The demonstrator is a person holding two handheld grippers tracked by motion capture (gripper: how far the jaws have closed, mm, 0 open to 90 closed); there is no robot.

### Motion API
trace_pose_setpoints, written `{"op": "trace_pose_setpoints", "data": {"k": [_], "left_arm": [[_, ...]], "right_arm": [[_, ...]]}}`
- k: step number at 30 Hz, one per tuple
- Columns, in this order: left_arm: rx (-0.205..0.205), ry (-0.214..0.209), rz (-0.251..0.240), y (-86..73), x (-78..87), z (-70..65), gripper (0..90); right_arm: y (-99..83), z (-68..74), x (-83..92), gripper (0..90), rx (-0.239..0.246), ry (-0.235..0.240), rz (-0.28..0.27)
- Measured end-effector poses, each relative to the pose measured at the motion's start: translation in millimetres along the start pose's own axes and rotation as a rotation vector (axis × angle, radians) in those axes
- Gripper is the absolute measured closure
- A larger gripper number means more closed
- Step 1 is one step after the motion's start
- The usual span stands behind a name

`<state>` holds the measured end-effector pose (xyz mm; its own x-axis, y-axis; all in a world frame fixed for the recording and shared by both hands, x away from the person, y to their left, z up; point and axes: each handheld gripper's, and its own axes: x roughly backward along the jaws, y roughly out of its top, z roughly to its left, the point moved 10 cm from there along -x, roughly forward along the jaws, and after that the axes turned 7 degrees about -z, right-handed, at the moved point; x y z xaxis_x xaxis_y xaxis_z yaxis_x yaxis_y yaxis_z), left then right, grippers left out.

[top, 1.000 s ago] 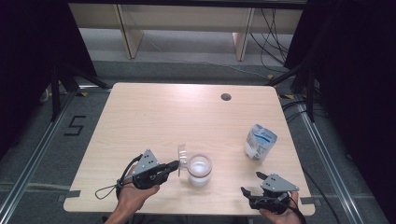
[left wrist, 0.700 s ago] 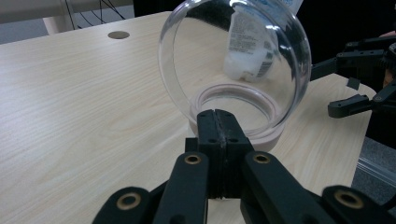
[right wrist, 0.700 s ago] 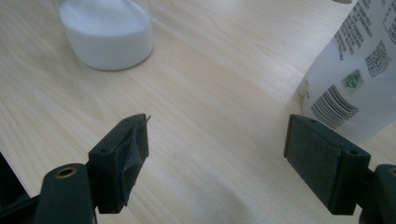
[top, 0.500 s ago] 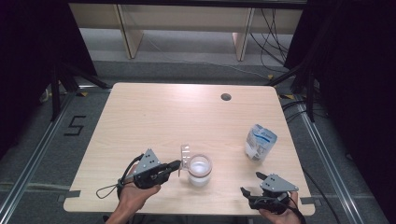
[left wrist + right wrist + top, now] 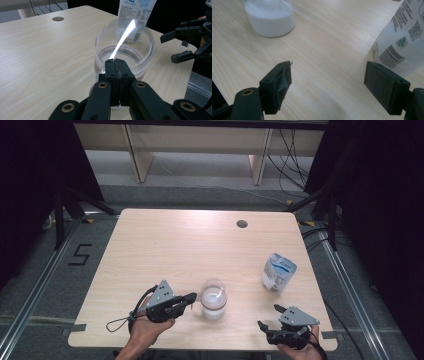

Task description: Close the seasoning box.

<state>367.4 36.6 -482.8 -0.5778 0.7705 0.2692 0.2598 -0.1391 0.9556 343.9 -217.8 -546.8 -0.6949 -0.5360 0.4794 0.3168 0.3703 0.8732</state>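
Pouch [image 5: 134, 15] top cut off, blurred behind glass [image 5: 123, 53], left claw [image 5: 118, 65] closed.

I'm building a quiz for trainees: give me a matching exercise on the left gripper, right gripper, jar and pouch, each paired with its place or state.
Things:
1. left gripper
2. right gripper
3. jar
4. pouch

Places or states:
A. jaws wide apart
B. stands near the table's right edge
C. jaws shut on a clear strip
D. holds white powder

Pairs: 1-C, 2-A, 3-D, 4-B
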Motion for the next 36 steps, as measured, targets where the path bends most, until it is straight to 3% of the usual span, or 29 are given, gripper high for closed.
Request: {"op": "trace_pose_setpoints", "data": {"k": [6, 8, 12, 14, 18, 19, 22, 25, 26, 27, 30, 36], "left_arm": [[0.041, -0.043, -0.002, -1.9, -0.6, -6.7, 75.9], [0.082, -0.046, -0.001, -2.8, 0.5, -9.1, 69.2], [0.094, -0.064, 0.007, -3.7, 2.3, -10.1, 57.3], [0.110, -0.067, 0.007, -4.4, 2.0, -10.7, 52.6], [0.116, -0.058, 0.022, -6.5, 3.6, -11.2, 42.5], [0.120, -0.059, 0.025, -7.1, 3.7, -11.7, 40.7], [0.141, -0.054, 0.029, -9.0, 4.3, -12.7, 37.0], [0.133, -0.049, 0.041, -12.0, 6.7, -12.6, 34.6], [0.125, -0.055, 0.041, -12.9, 7.2, -12.5, 34.0], [0.123, -0.055, 0.047, -14.4, 8.0, -12.4, 33.6], [0.131, -0.057, 0.044, -17.6, 9.0, -11.8, 32.2], [0.135, -0.034, 0.053, -24.6, 13.2, -8.7, 30.4]], "right_arm": [[0.9, -2.0, -0.4, 22.7, 0.013, -0.006, -0.011], [-0.1, 0.5, -0.6, 22.6, -0.011, 0.012, -0.004], [1.2, -1.0, -0.5, 21.9, -0.024, 0.014, -0.023], [1.2, 3.2, -0.9, 21.6, -0.054, 0.047, -0.023], [3.0, 6.5, -1.8, 21.0, -0.062, 0.085, -0.036], [3.4, 4.9, -1.6, 20.9, -0.062, 0.064, -0.042], [3.6, 4.5, -1.2, 20.0, -0.087, 0.066, -0.047], [5.1, 3.7, -2.1, 18.6, -0.099, 0.084, -0.064], [5.0, 7.0, -1.8, 18.1, -0.136, 0.088, -0.061], [5.0, 7.8, -1.8, 17.8, -0.143, 0.094, -0.060], [6.3, 5.7, -2.9, 16.0, -0.115, 0.099, -0.076], [9.8, 8.6, -0.2, 15.9, -0.130, 0.108, -0.096]]}}
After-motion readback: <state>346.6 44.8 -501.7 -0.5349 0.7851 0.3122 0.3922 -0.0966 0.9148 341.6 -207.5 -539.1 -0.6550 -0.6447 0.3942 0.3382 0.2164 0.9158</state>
